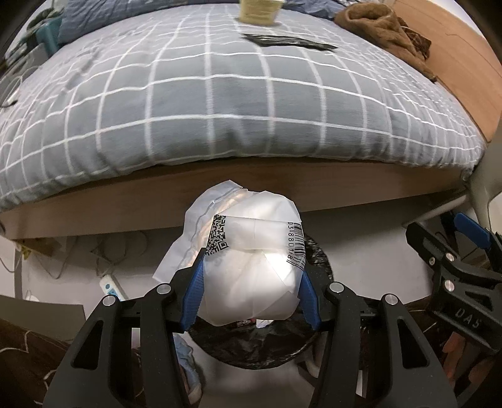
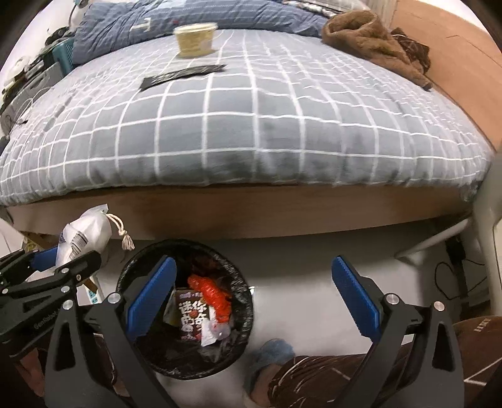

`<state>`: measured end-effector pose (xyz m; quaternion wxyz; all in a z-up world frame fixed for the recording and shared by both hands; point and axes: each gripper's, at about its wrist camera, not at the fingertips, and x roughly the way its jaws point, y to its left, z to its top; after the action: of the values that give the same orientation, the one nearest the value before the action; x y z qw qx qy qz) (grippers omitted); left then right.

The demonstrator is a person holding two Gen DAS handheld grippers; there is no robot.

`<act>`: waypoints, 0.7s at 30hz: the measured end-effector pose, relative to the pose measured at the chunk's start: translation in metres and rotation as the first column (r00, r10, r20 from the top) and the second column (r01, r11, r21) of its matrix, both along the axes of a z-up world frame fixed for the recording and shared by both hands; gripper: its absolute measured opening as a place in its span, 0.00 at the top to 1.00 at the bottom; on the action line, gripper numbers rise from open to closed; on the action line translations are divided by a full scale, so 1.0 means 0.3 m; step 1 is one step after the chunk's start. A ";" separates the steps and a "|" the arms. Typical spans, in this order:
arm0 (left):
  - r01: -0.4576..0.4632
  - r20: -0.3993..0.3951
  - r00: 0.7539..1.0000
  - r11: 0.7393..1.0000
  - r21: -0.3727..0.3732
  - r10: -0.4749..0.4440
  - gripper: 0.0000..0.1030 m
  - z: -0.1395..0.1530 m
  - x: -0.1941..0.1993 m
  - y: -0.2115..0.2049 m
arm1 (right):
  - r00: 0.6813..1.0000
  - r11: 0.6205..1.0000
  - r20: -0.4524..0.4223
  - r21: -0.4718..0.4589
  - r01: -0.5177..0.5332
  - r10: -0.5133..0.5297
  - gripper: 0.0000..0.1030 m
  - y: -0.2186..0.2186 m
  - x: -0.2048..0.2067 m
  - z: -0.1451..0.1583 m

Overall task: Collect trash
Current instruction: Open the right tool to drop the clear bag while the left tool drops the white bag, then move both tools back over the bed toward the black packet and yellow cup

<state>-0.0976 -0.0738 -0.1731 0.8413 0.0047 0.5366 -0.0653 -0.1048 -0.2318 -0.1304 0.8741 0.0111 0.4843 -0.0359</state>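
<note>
A bed [image 2: 251, 131] filled the upper half of both views, covered by a grey quilt with a white grid, its wooden side board running across the middle. At the far end lay a rumpled blue duvet [image 2: 188, 22], and toward the right-hand side of the bed a brown fleece garment [image 2: 370, 40] was heaped near the wooden wall panel. On the quilt stood a pale yellow cup [image 2: 196, 39], blurred, and just in front of it lay a flat black wrapper [image 2: 182, 75].

On the pale floor below the bed edge stood a round bin [image 2: 185, 307] lined with a black bag. Inside it lay a dark red snack packet with white characters [image 2: 191, 317], a crumpled red wrapper [image 2: 211, 292] and some white scraps.

The left gripper [image 1: 249, 292] was clamped on a crumpled white plastic bag [image 1: 251, 260] bearing a barcode and a square code, both blue pads pressing its sides. It held the bag above the near part of the bin, whose rim showed beneath it. In the right wrist view a drawstring with a tassel hung from that bag.

The right gripper [image 2: 254, 295] stood wide apart with nothing between its blue pads; the left-hand finger hung over the bin's mouth, the right-hand one over bare floor.

A blue slipper [image 2: 269, 354] and a brown patterned trouser leg [image 2: 329, 373] showed at the bottom.
</note>
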 end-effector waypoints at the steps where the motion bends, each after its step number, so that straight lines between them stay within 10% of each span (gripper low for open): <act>1: 0.004 -0.001 1.000 1.000 0.000 -0.004 0.50 -0.001 0.000 -0.012 | 1.000 1.000 -0.001 0.004 0.010 -0.010 0.07 -0.013 -0.002 -0.002; 21: -0.045 0.069 0.997 0.998 0.052 0.041 0.06 0.027 0.035 0.041 | 0.999 1.000 0.026 0.016 0.025 -0.025 0.07 -0.027 0.025 0.037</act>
<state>-0.0870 -0.0616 -0.1651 0.8598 0.0178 0.5093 -0.0328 -0.0973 -0.2397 -0.1193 0.8798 0.0245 0.4728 -0.0429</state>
